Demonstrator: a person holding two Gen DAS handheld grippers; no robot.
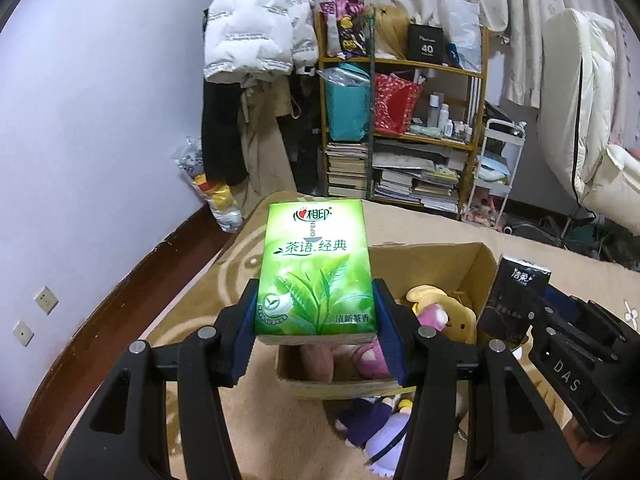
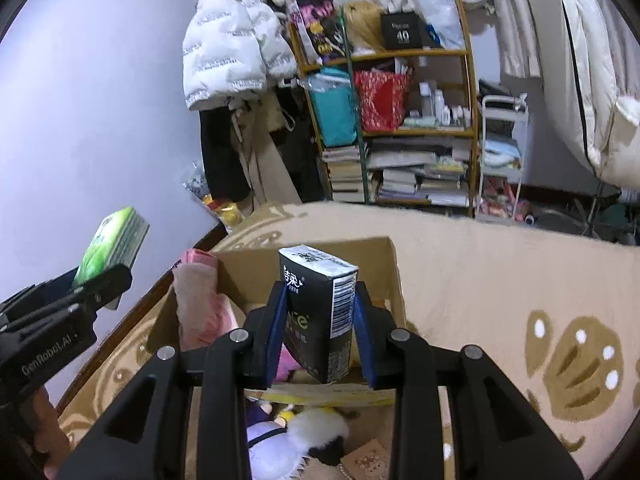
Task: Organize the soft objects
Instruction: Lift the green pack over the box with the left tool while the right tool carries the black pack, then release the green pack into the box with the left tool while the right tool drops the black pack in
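Note:
My left gripper (image 1: 316,320) is shut on a green tissue pack (image 1: 314,268) and holds it above the near left corner of an open cardboard box (image 1: 476,268). The pack also shows in the right wrist view (image 2: 114,246). My right gripper (image 2: 320,340) is shut on a black tissue pack (image 2: 320,312), held over the same box (image 2: 384,276); the pack also shows in the left wrist view (image 1: 512,300). Inside the box lie a yellow and pink plush toy (image 1: 444,314) and a pink soft item (image 2: 196,300).
A doll in purple and white (image 1: 384,436) lies on the beige patterned carpet (image 2: 500,288) in front of the box. A wooden shelf (image 1: 404,128) with books and bags, hanging coats and a white cart stand behind. A dark skirting board runs along the left wall.

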